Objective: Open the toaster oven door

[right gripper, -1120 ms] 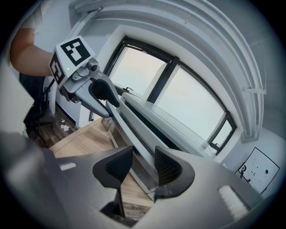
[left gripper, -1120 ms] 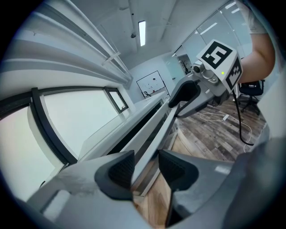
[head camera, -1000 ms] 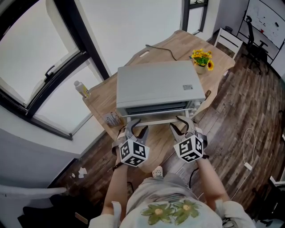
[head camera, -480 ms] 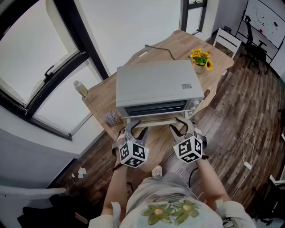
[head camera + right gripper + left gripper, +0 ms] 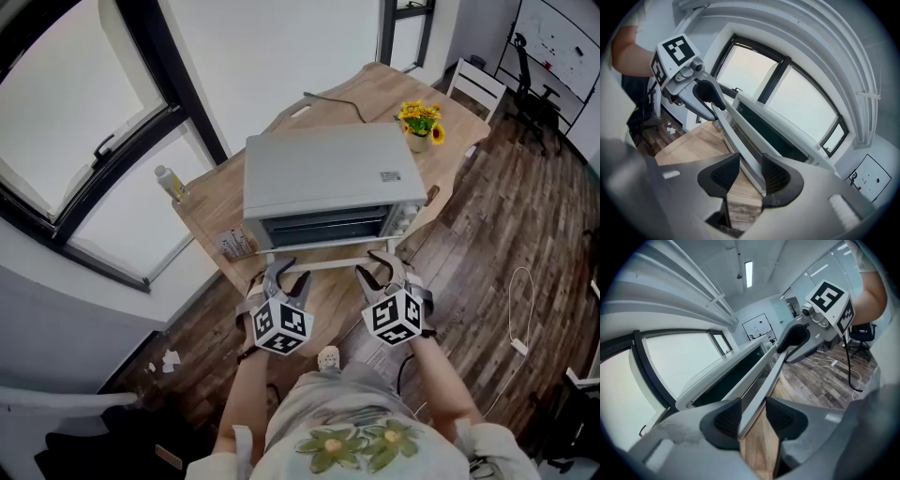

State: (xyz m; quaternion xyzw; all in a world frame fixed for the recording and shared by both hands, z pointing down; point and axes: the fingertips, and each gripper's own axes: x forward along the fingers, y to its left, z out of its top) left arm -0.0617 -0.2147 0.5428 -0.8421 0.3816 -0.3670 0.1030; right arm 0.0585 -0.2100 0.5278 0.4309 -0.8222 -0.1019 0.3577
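- The person's bare forearms [image 5: 246,394] reach forward side by side from the body toward the front of the silver, box-shaped metal toaster oven [image 5: 328,173]. The oven stands on a light wooden table [image 5: 217,202].
- Each gripper's marker cube faces up, and the jaws point at the oven's front.
- The left gripper [image 5: 286,269] sits at the left end of the oven's pale, straight handle bar [image 5: 323,265]. The right gripper [image 5: 381,265] sits at the bar's right end, level with the left one.
- The oven's door [image 5: 323,247] leans out from the top, with a dark gap between it and the oven's body.
- The left gripper view shows what the head view cannot: the left jaws are clamped on the handle bar. The bar's end fills the space between the two black ribbed pads [image 5: 727,418].
- The right gripper view shows the same for the right gripper. The bar runs up between its pads and both press on it.
- Each gripper view also shows the other gripper biting the far end of the bar, and the dark slot of the oven's mouth from the side.
- Only the head view shows the oven's flat top. It also shows a pot of yellow flowers [image 5: 424,122] behind the oven's right rear corner and a small clear bottle [image 5: 172,186] to the oven's left.
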